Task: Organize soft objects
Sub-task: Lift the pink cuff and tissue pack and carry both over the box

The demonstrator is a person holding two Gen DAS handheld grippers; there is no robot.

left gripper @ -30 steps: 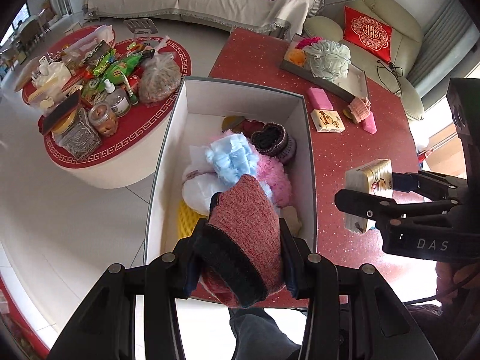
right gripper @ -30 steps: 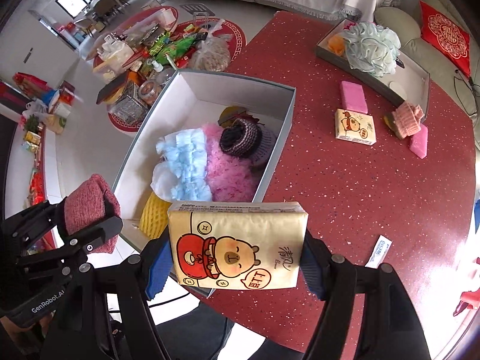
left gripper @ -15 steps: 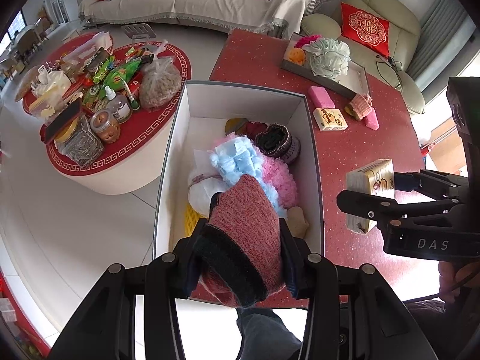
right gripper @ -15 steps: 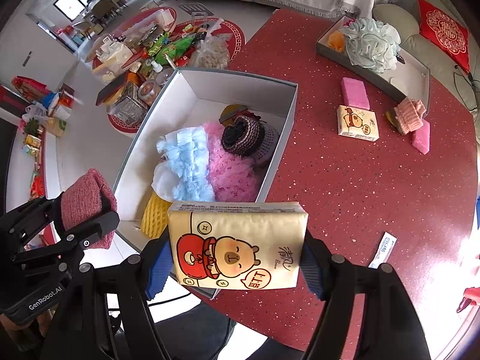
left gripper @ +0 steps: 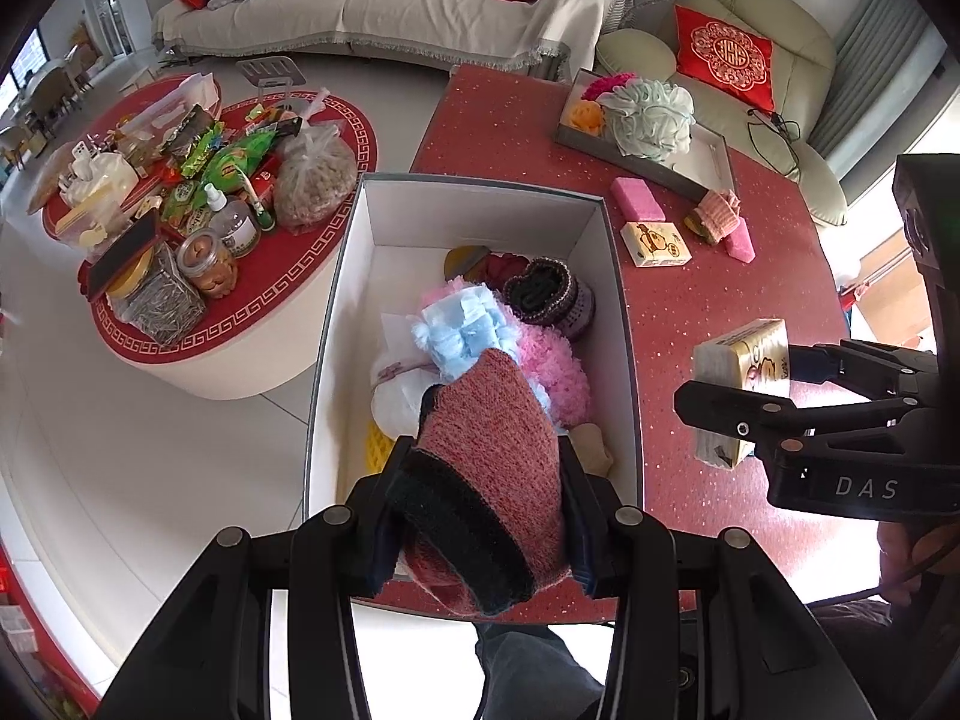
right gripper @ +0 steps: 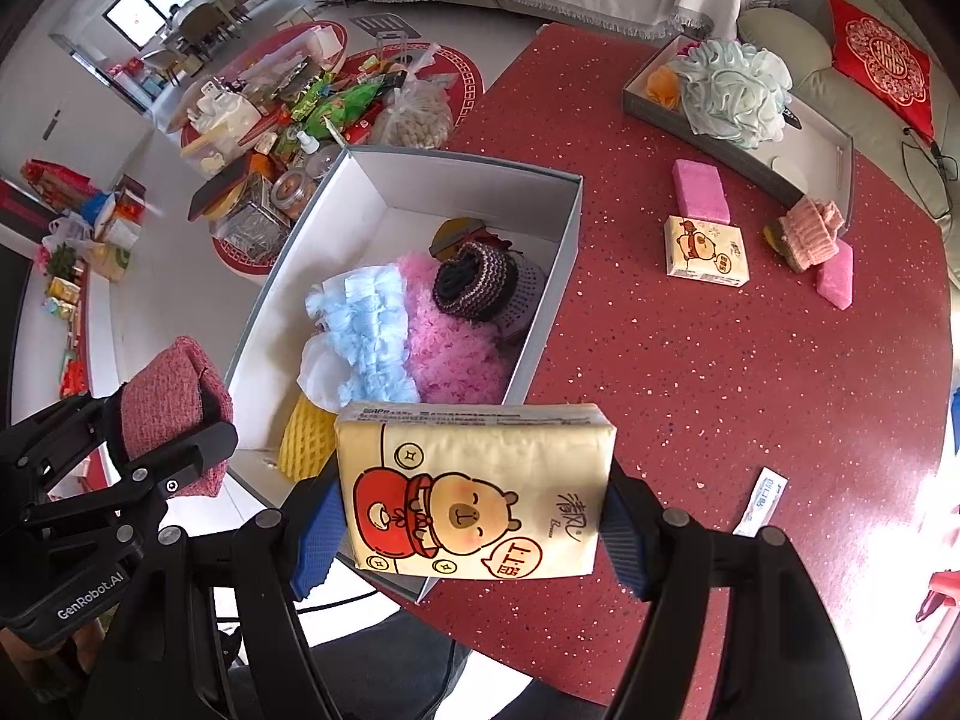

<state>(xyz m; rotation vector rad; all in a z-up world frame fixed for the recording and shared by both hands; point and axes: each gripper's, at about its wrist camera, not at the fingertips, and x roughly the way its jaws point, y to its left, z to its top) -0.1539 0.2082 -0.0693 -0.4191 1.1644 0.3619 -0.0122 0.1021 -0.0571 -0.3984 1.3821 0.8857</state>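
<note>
A red speckled table [right gripper: 690, 360] carries an open white box [left gripper: 480, 210] at its left edge, holding blue, pink and knitted soft items. The left gripper [left gripper: 480, 498] clamps a red knit glove [left gripper: 492, 456] above the box's near end. The right gripper [right gripper: 468, 516] clamps a yellow tissue pack [right gripper: 474, 489] over the box's near right corner.

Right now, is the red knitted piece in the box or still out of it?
Out. The red knitted piece is clamped in the left hand-held gripper, held above the near end of the white box.

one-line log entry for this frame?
left gripper: shut on red knit item | right gripper: shut on tissue pack | both above box near end
</note>
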